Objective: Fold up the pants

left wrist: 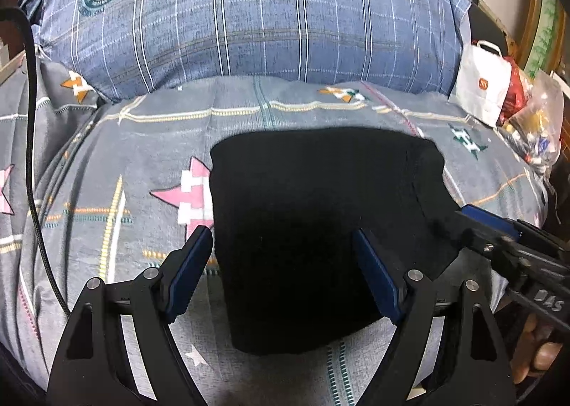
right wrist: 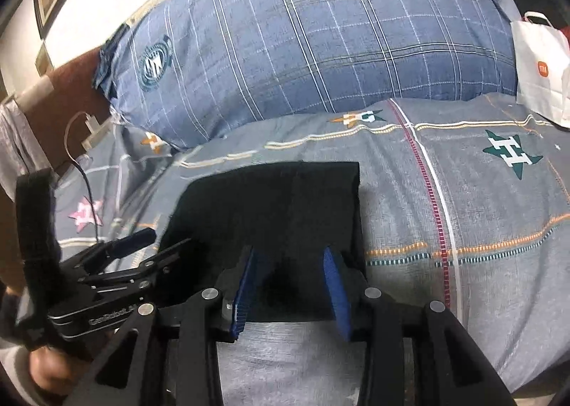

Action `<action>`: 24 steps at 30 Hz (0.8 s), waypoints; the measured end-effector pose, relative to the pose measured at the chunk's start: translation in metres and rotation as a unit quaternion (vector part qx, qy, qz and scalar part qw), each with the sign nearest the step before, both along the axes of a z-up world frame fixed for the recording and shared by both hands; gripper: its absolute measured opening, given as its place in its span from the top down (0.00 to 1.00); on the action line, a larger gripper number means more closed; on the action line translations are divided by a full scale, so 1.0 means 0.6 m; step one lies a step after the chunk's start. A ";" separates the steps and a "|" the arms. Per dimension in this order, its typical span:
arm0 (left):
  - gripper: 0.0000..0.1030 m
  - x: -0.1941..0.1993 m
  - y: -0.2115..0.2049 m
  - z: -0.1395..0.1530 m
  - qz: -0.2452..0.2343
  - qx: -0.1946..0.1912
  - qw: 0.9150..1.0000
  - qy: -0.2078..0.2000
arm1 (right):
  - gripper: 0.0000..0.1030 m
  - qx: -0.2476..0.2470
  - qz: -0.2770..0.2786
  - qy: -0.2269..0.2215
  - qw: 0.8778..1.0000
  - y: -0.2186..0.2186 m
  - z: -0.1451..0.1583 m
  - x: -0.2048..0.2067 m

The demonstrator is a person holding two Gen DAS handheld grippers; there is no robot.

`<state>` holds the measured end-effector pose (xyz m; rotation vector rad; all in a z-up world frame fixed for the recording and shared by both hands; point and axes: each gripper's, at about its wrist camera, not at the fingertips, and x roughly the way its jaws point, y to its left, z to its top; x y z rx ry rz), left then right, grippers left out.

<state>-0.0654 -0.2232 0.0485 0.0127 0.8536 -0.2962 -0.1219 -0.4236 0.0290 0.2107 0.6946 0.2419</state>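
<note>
The black fabric pants (left wrist: 313, 228), folded compactly on the grey patterned bed (left wrist: 107, 164), are flanked by 2 released claws, left claw (left wrist: 285, 274) and right claw (right wrist: 290, 285), so only smoothing is judged left.

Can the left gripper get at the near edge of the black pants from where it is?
Probably yes. The left gripper stands open over the folded pants with nothing between; the right gripper sits apart at their other side.
</note>
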 end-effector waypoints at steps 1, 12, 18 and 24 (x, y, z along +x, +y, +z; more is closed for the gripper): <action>0.20 -0.001 -0.001 -0.005 -0.001 -0.001 1.000 0.002 | 0.63 -0.008 -0.006 0.016 1.000 0.002 -0.014 0.006; 0.20 0.005 0.016 0.026 0.015 0.008 1.000 -0.019 | 0.56 0.050 -0.029 0.004 0.998 -0.039 0.005 0.009; 0.20 0.015 0.032 0.030 0.020 0.009 1.000 -0.019 | 0.54 0.045 -0.028 0.013 0.999 -0.032 0.004 0.027; 0.20 0.023 0.041 0.027 0.021 -0.008 1.000 -0.010 | 0.52 0.038 -0.022 0.027 0.999 -0.028 -0.005 0.042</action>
